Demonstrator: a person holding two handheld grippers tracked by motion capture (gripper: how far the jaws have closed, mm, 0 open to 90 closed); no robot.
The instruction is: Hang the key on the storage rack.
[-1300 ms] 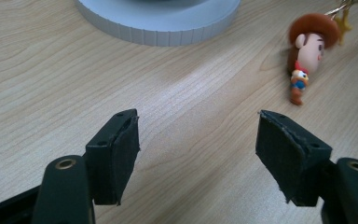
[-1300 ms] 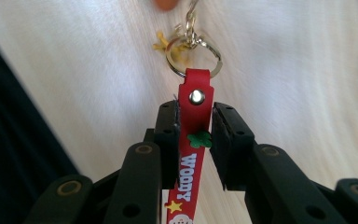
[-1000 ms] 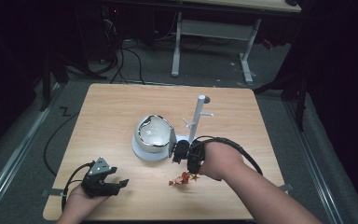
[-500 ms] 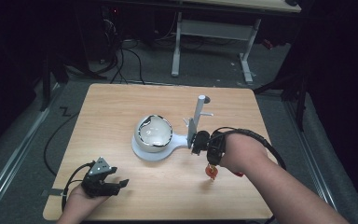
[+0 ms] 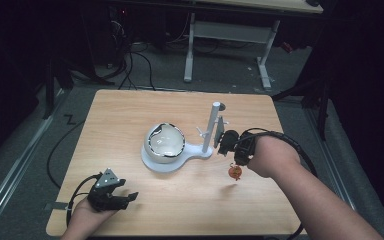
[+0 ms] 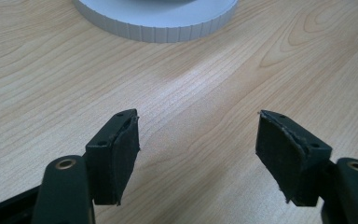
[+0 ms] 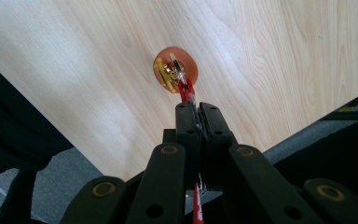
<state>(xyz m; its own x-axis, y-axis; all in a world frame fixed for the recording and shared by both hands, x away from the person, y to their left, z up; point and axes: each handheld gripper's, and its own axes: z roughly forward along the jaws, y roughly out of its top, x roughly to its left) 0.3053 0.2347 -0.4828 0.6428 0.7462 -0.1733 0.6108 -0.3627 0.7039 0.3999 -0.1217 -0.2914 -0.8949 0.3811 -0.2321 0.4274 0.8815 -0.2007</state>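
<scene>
At three o'clock of the white stand [image 5: 177,161], the right gripper [image 7: 197,111] pinches a red charm's [image 5: 235,172] ribbon, lifted, likely to hang on the stand's post [image 5: 211,127]. Left gripper [image 5: 111,193] waits wide open, empty.

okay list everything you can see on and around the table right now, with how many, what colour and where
Table: one, light wood, centre.
Stand: one, white, round base mid-table with an upright post at its right.
Globe: one, silvery, on the stand's base.
Charm: one, orange on a red cord, hanging from the right gripper above the table.
Desk frame: one, white, on the floor beyond.
Left gripper: black, open, near-left edge.
Right gripper: black, shut on the cord, beside the post.
</scene>
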